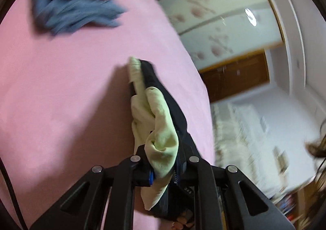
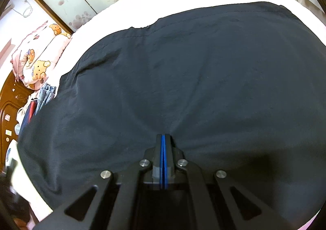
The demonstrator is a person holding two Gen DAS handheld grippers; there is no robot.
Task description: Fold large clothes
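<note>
In the left wrist view my left gripper is shut on a bunched garment, pale green on one side and dark navy on the other. The bunch is lifted above the pink bed sheet and runs back between the fingers toward the camera. The right wrist view shows a large dark navy garment spread flat over the bed. My right gripper is shut, blue pads together, with its tips on the near part of that cloth. Creases fan out from the tips; I cannot tell whether a fold is pinched.
A pile of blue denim and navy-red clothes lies at the far end of the bed. Floral sliding doors stand beyond the bed's edge. A bear-print quilt and a wooden headboard are at the left.
</note>
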